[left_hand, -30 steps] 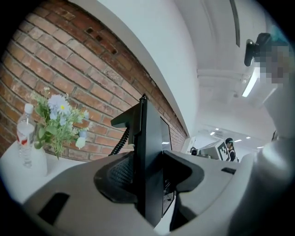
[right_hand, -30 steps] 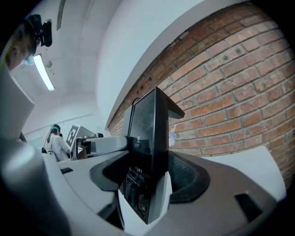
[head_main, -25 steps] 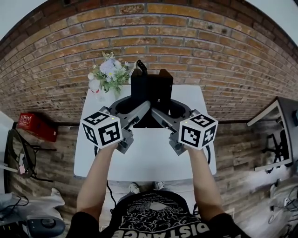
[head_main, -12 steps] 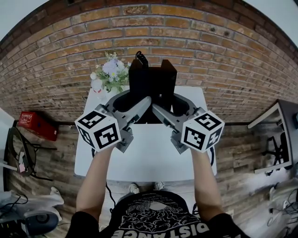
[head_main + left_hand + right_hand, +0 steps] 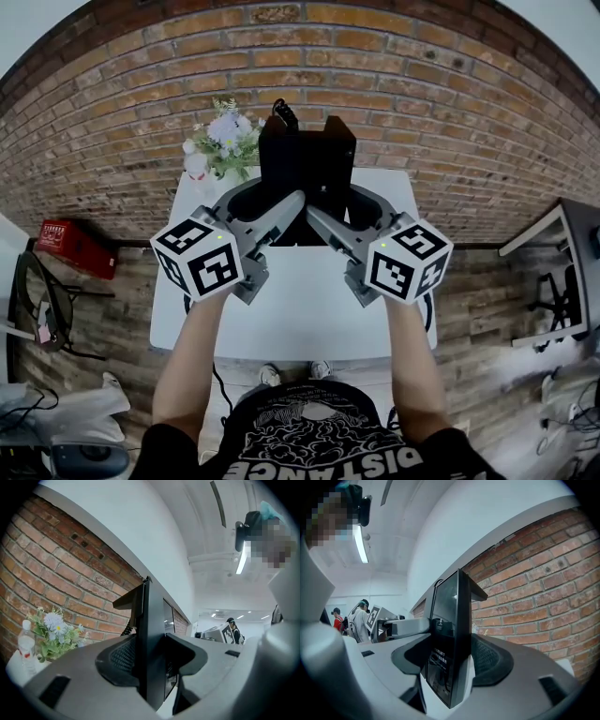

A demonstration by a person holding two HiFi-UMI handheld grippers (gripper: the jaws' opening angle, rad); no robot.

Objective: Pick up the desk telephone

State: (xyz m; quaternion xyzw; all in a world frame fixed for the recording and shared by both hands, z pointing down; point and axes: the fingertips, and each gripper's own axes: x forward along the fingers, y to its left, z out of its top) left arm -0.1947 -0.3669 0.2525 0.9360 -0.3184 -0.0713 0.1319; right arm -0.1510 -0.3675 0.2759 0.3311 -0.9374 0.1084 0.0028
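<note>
1. The left gripper [image 5: 146, 667] has its jaws part-way apart and pressed on the left edge of the black desk telephone [image 5: 307, 164].
2. The right gripper [image 5: 451, 667] clamps the opposite edge the same way.
3. The desk telephone stands upright between both grippers, above the white table [image 5: 281, 309].
4. The flowers [image 5: 223, 141] are outside the left jaws, with the brick wall [image 5: 422, 112] beyond.

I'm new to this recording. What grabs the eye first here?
A black telephone stands on edge over the white table, its left side clamped in the left gripper, its right side in the right gripper. Flowers sit at the table's back left corner, against a brick wall.
</note>
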